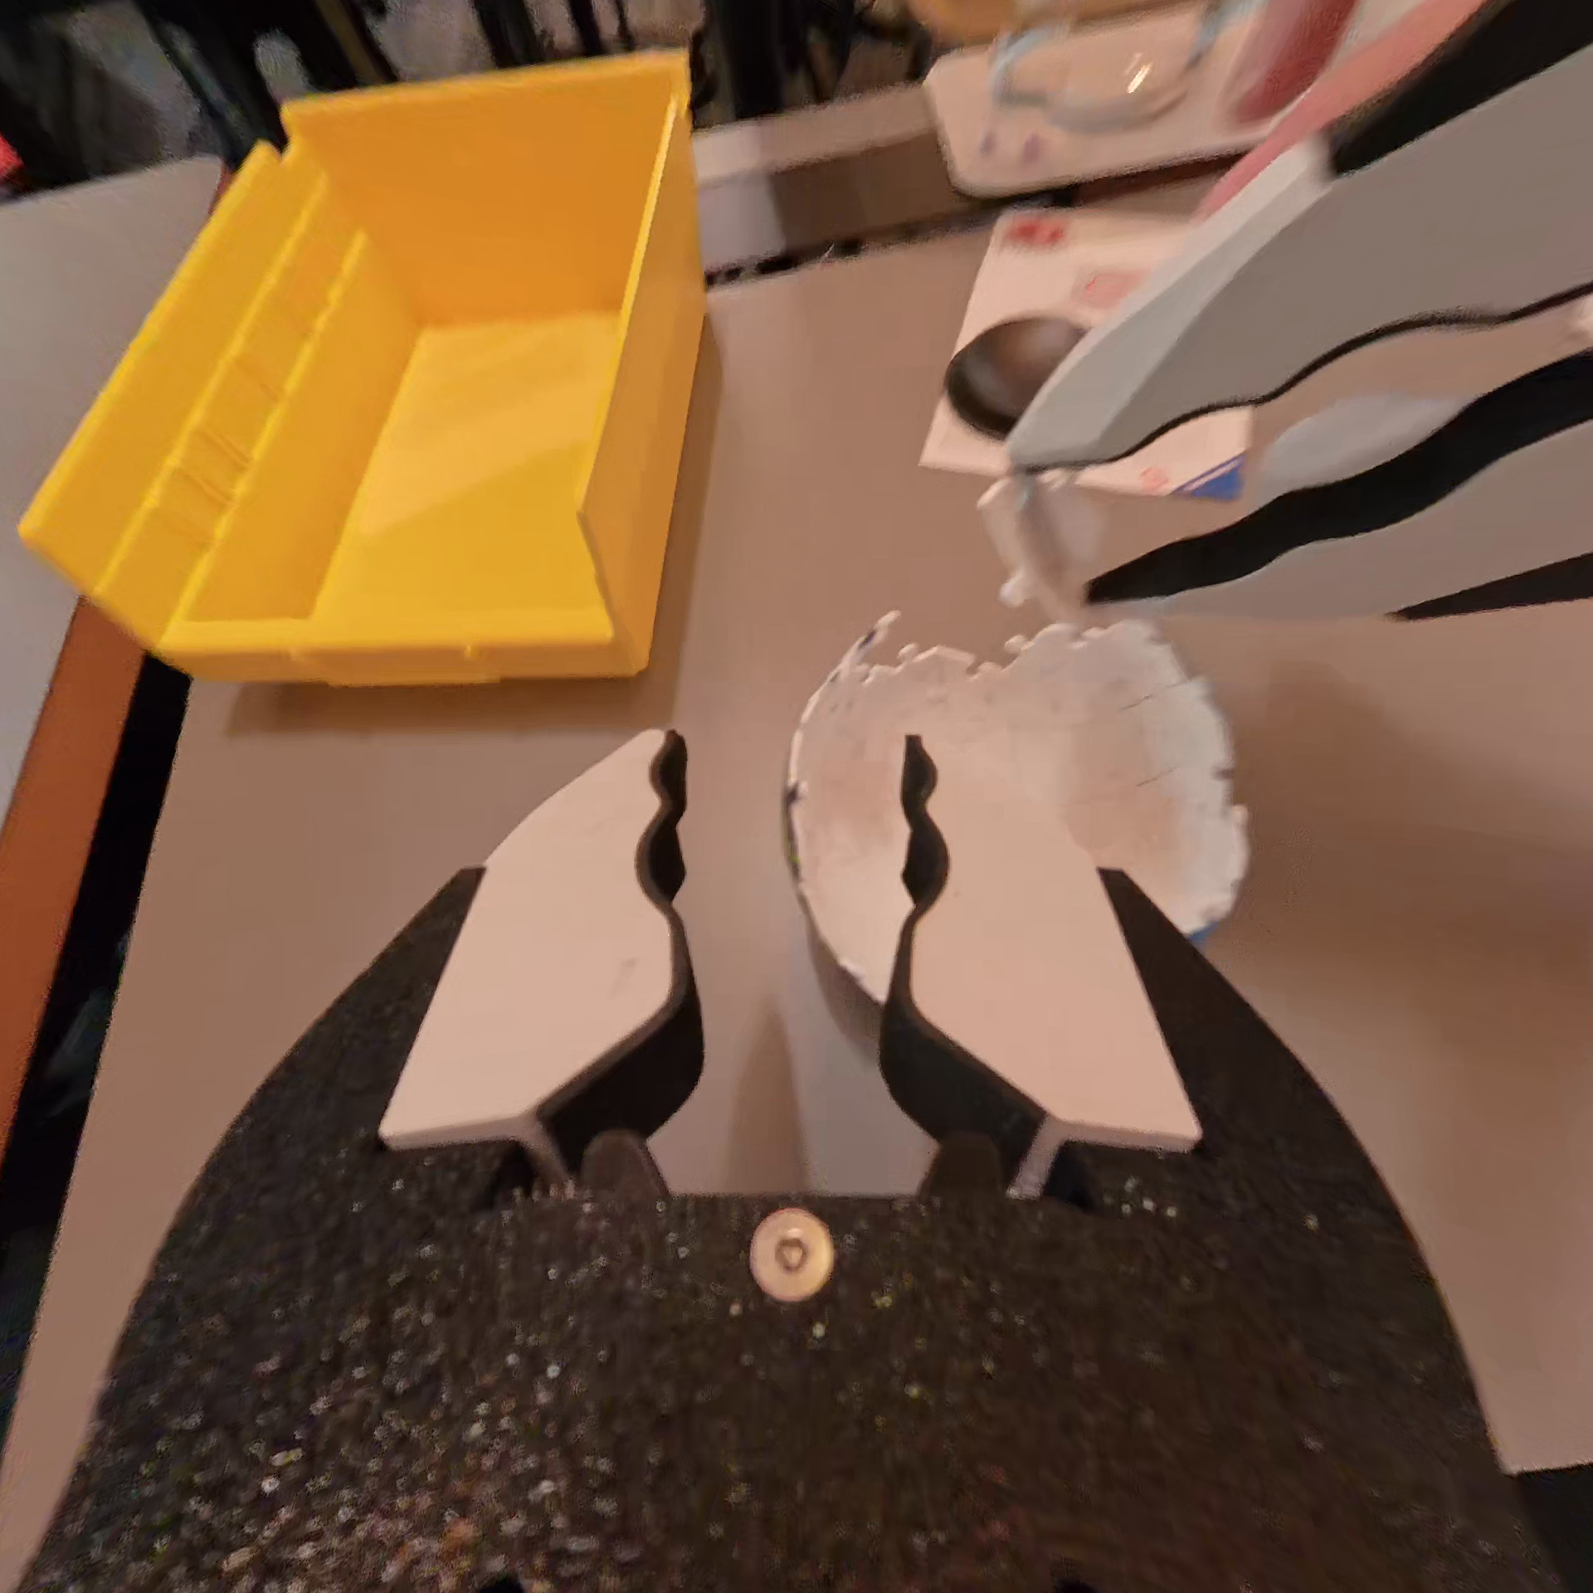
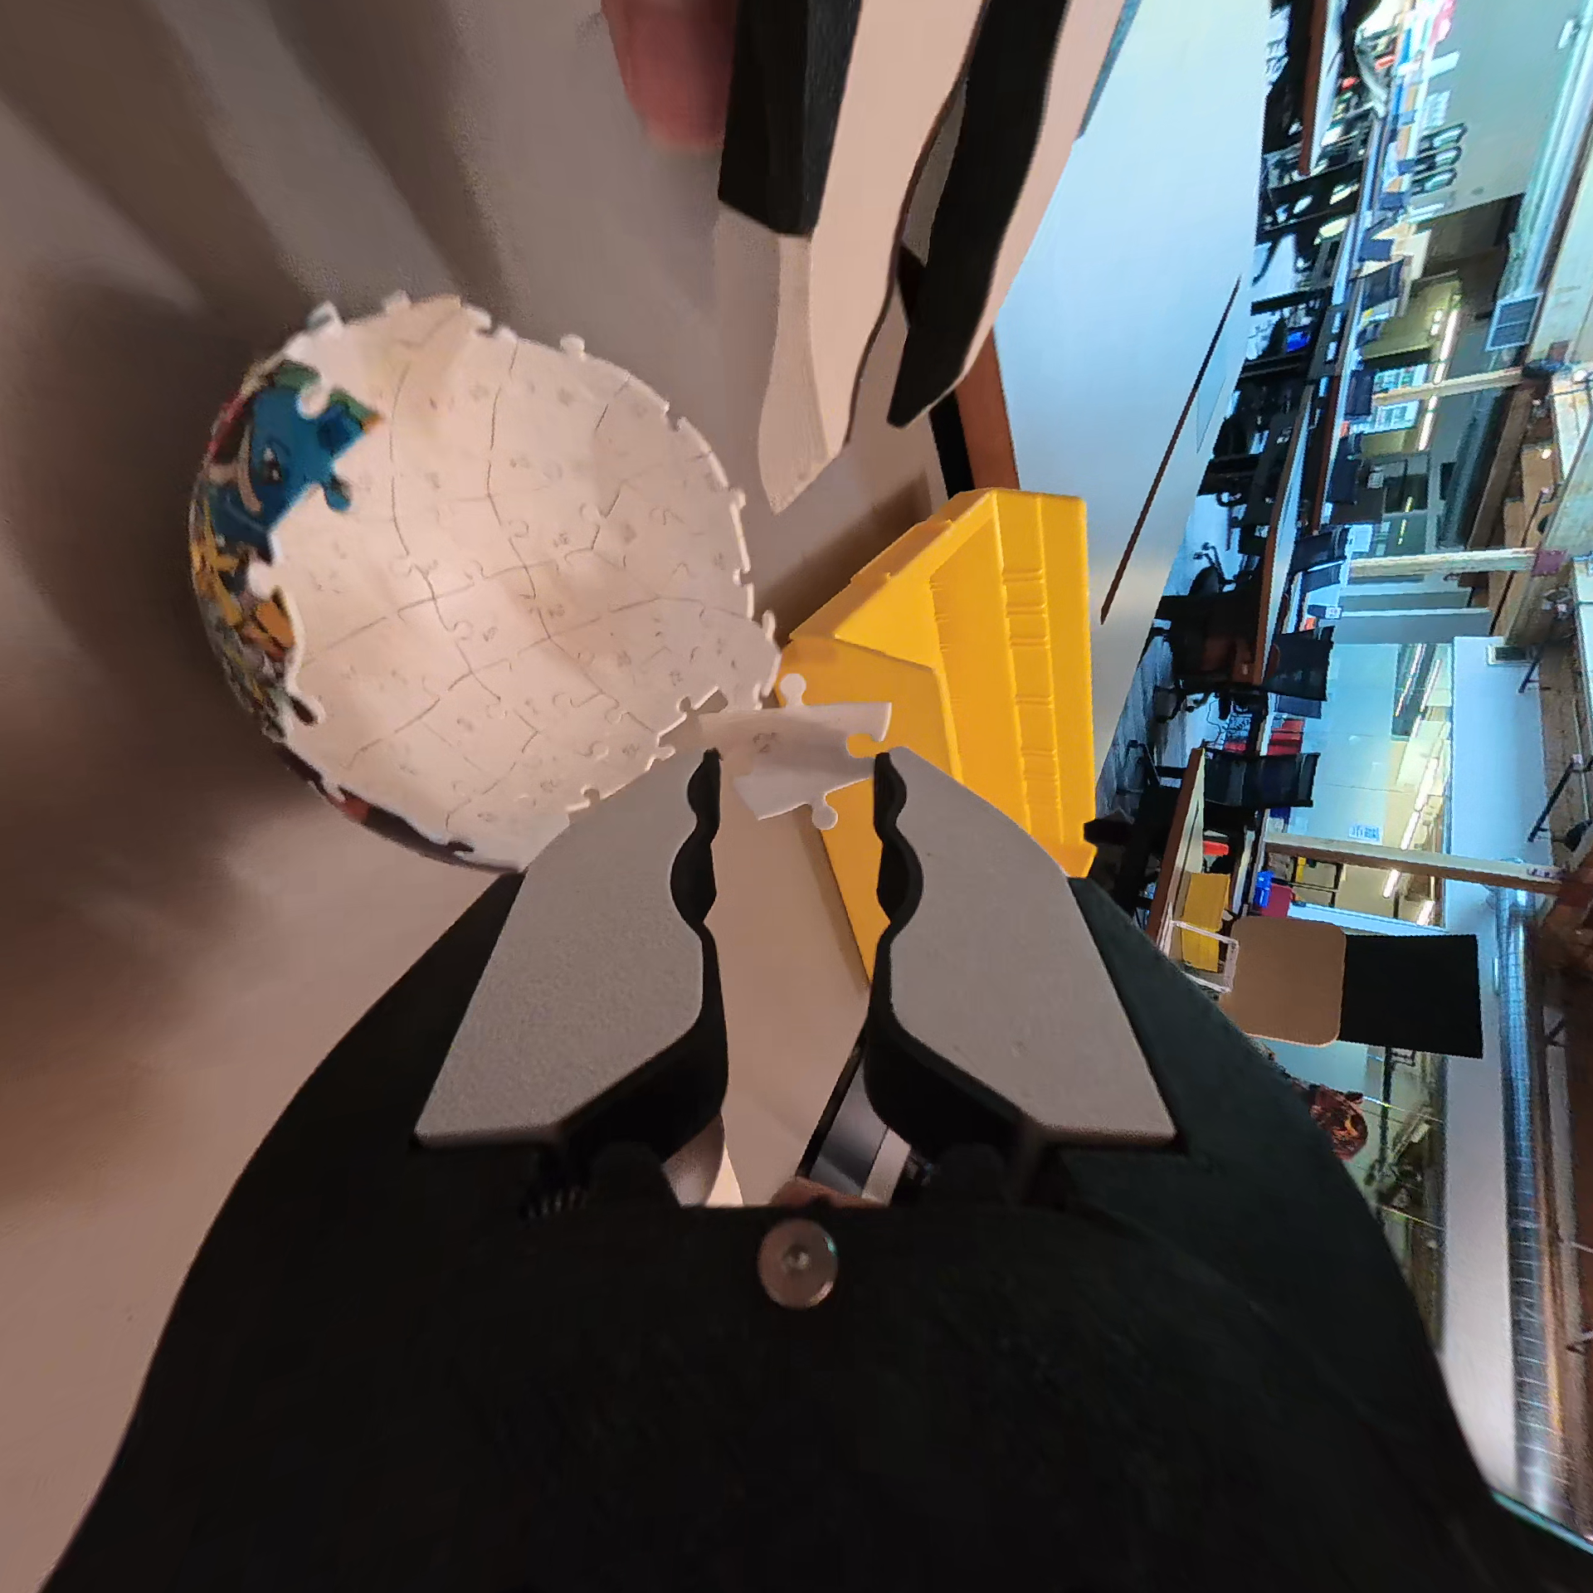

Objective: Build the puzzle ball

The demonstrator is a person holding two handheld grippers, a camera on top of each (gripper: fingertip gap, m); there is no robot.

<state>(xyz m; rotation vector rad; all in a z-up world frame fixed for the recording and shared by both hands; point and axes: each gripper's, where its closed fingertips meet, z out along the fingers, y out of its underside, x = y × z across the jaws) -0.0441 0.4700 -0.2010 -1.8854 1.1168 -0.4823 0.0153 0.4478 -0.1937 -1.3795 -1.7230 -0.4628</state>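
A half-built puzzle ball lies on the grey table as an open shell, white inside and printed in colours outside. My left gripper is open and empty. Its right finger is in front of the shell, and the shell's left rim shows between the jaws. I cannot tell whether they touch. My right gripper is shut on a white puzzle piece held across its tips, close to the shell's rim. In the left wrist view the right gripper holds the piece just above the shell. The left gripper also shows in the right wrist view.
An empty yellow bin stands on the table left of the shell and also shows in the right wrist view. A white card with a black round stand lies behind. A clear container is at the back. The table edge runs along the left.
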